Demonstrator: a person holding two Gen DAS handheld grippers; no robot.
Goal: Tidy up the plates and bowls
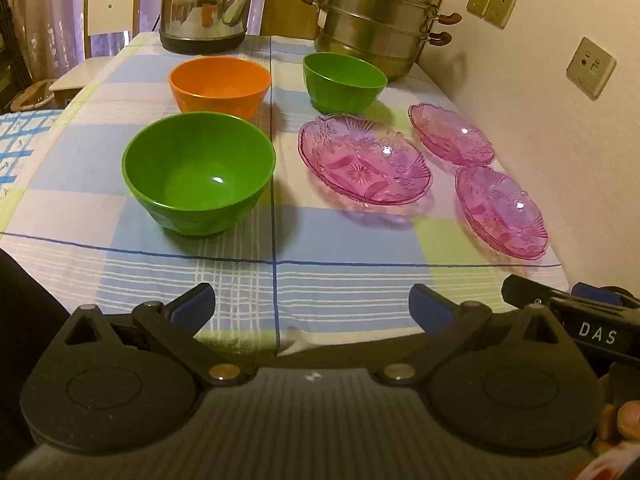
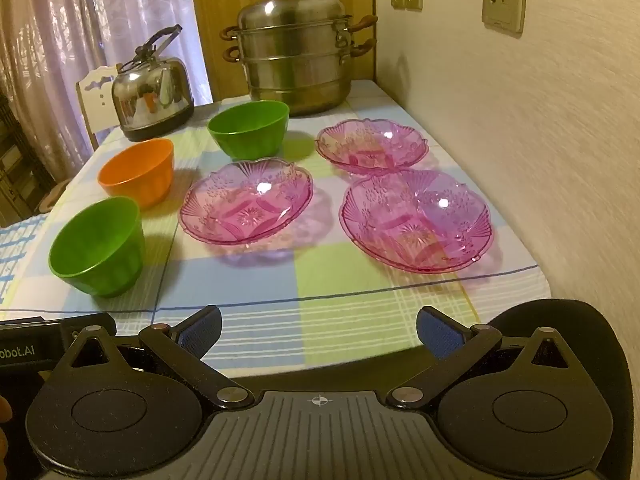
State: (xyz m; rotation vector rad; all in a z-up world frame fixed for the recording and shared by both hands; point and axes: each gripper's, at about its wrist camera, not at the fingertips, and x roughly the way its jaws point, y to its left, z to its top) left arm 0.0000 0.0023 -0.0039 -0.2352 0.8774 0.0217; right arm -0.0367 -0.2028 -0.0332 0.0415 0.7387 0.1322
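Three bowls stand on the checked tablecloth (image 1: pixel 340 288): a near green bowl (image 1: pixel 199 174) (image 2: pixel 97 246), an orange bowl (image 1: pixel 220 87) (image 2: pixel 137 172) behind it, and a far green bowl (image 1: pixel 344 82) (image 2: pixel 249 130). To their right lie three pink glass plates: a middle one (image 1: pixel 365 159) (image 2: pixel 246 201), a far one (image 1: pixel 451 134) (image 2: pixel 372 143) and a near one by the wall (image 1: pixel 501 212) (image 2: pixel 416 220). My left gripper (image 1: pixel 312 306) is open over the table's front edge, short of the near green bowl. My right gripper (image 2: pixel 319 328) is open too, with nothing between its fingers.
A steel kettle (image 1: pixel 206 6) (image 2: pixel 152 90) and a stacked steel steamer pot (image 1: pixel 376 16) (image 2: pixel 296 54) stand at the table's back. The wall (image 2: pixel 520 120) runs close along the right edge. A chair (image 1: pixel 112 4) stands behind the table at the left.
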